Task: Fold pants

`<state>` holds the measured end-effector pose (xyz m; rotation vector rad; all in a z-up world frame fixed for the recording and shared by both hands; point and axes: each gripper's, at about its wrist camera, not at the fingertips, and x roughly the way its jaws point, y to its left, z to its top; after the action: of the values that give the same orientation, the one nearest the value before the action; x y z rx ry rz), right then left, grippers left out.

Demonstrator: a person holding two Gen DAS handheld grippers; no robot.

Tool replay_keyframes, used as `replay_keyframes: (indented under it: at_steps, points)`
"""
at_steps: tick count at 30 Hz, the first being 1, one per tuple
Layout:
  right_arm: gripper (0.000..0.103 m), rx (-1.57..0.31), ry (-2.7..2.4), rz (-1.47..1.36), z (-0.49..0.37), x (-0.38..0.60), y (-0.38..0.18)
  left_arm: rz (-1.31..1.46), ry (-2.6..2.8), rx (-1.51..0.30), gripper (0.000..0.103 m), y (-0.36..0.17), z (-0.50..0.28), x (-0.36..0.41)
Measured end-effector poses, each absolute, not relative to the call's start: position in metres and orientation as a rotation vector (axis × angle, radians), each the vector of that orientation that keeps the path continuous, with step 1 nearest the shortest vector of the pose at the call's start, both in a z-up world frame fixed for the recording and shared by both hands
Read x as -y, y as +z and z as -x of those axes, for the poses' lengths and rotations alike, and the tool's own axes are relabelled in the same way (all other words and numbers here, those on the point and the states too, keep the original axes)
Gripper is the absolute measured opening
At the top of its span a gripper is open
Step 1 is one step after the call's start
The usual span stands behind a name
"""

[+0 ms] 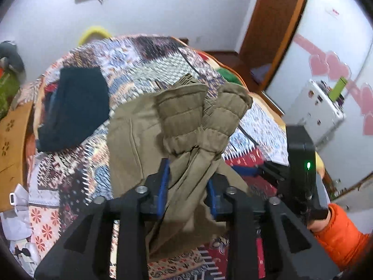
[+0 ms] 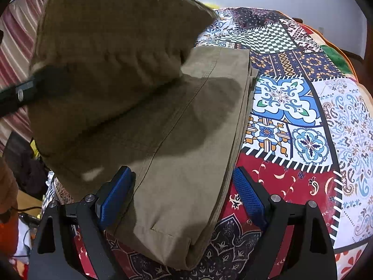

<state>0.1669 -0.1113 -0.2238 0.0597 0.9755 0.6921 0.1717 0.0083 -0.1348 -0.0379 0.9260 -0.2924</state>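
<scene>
Both views were evenly bright under soft indoor light, with black fisheye corners and bent edges. The lifted part of the pants [image 2: 112,53] was smeared by motion blur and cast a dark shadow on the flat cloth below; the quilt [image 1: 144,53] looked slightly blurred

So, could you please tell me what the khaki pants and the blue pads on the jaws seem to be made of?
Khaki pants: probably matte woven cotton or a blend; stitched seams, soft creases and a gathered waistband show. Blue pads: likely rubber or textured plastic, given the fine dimpled grid surface.
</scene>
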Motion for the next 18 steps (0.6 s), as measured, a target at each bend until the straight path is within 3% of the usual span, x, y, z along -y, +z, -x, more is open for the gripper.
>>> replay_keyframes:
  at_steps: [1,3,10,18]
  points:
    - [0.086,-0.975,0.692,-0.062,-0.166,0.112,-0.224,0.042,-0.303,-0.933,0.049,-0.135,-0.17,-0.008]
    - [0.086,-0.974,0.694,-0.068,-0.164,0.115,-0.223,0.053,-0.313,-0.928,0.073,-0.134,-0.166,-0.008]
    - [0.087,-0.958,0.672,-0.069,-0.16,0.127,-0.221,0.052,-0.191,-0.864,0.082,-0.122,-0.174,-0.037]
    - [0.087,-0.956,0.639,-0.098,-0.155,0.148,-0.219,-0.022,-0.054,-0.914,0.086,-0.141,-0.245,-0.076]
